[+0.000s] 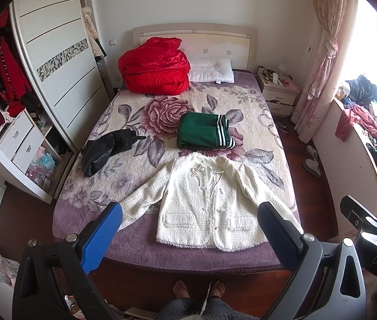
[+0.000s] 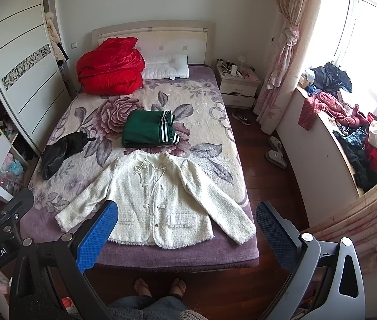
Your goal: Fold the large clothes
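Observation:
A cream tweed jacket (image 1: 209,200) (image 2: 159,200) lies flat and face up near the foot of the bed (image 1: 140,248) (image 2: 124,253), sleeves spread out to both sides. Behind it rests a folded green garment with white stripes (image 1: 204,130) (image 2: 148,130). A crumpled black garment (image 1: 105,149) (image 2: 60,152) sits at the bed's left side. My left gripper (image 1: 189,233) is open, held high over the bed's foot end, apart from the jacket. My right gripper (image 2: 187,233) is also open and empty, hovering above the jacket's hem and right sleeve.
A red quilt (image 1: 153,65) (image 2: 111,69) and white pillow (image 1: 212,70) sit by the headboard. An open wardrobe (image 1: 15,101) stands left, a nightstand (image 1: 279,93) and a clothes-piled window ledge (image 2: 348,133) right. The person's bare feet (image 1: 199,289) stand on the wooden floor.

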